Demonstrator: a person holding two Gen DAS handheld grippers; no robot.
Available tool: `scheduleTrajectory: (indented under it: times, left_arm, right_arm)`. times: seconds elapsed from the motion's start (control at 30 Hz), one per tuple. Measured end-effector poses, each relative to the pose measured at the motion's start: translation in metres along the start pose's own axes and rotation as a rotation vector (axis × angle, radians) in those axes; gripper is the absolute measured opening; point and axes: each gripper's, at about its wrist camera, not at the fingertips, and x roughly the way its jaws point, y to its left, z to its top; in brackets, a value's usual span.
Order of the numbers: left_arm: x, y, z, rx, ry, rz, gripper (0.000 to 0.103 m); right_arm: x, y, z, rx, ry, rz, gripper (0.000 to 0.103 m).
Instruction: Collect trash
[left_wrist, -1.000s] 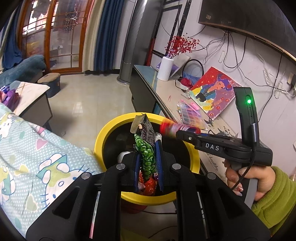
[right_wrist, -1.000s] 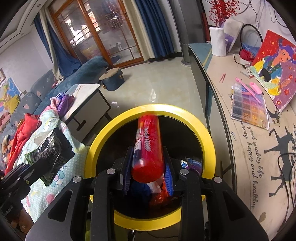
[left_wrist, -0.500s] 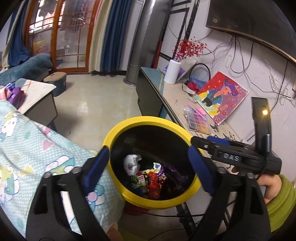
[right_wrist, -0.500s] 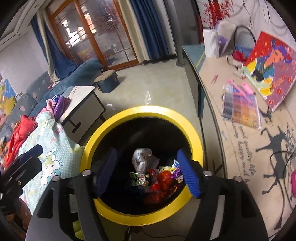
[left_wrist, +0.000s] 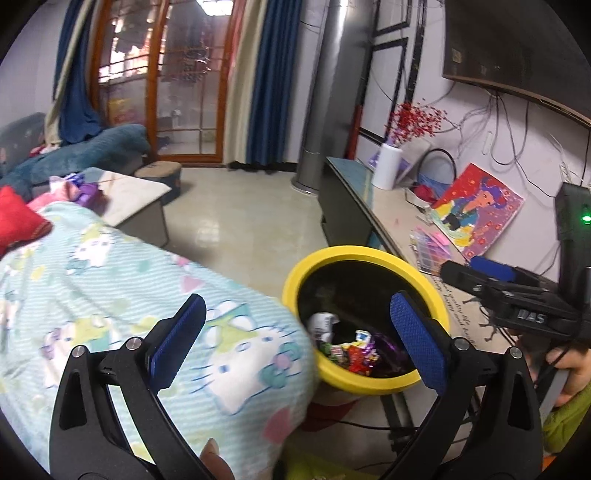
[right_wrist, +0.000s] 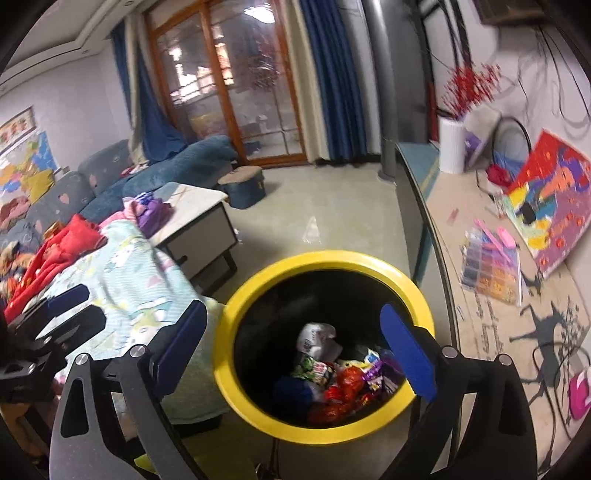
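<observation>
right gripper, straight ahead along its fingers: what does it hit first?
Probably the wrappers heaped in the yellow bin. The open right gripper points down into the bin's mouth with nothing between its fingers. Depth is unclear; it might meet the inner wall instead.

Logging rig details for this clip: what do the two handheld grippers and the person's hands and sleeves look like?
Both are black, with forked frames, silver screws and blue textured finger pads. In the left camera, the right gripper shows white "DAS" lettering, a green light on an upright black block and a thin black cable. The hand holding it wears a green sleeve. The left gripper looks the same.
</observation>
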Motion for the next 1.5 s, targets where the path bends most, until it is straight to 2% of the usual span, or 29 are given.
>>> scheduleTrajectory:
  times: [0.1, 0.27, 0.43, 0.7, 1.0, 1.5]
  left_arm:
    - [-0.015, 0.011, -0.004, -0.017, -0.017, 0.027, 0.092]
    - [-0.04, 0.024, -0.011, -0.031, -0.051, 0.067, 0.092]
    - [-0.069, 0.035, -0.021, -0.036, -0.097, 0.119, 0.092]
    - [-0.12, 0.051, -0.042, -0.041, -0.195, 0.201, 0.092]
    - [-0.156, 0.066, -0.068, -0.106, -0.249, 0.252, 0.092]
    - [-0.154, 0.063, -0.07, -0.1, -0.242, 0.254, 0.092]
  right_arm:
    - [-0.014, 0.022, -0.001, -0.063, -0.048, 0.006, 0.096]
    - [-0.031, 0.056, -0.007, -0.122, -0.079, 0.043, 0.096]
    - [-0.048, 0.092, -0.02, -0.18, -0.15, 0.07, 0.096]
    - [-0.073, 0.138, -0.047, -0.25, -0.253, 0.042, 0.096]
    - [-0.088, 0.143, -0.056, -0.154, -0.335, -0.02, 0.096]
    - [-0.077, 0.14, -0.06, -0.138, -0.299, -0.041, 0.096]
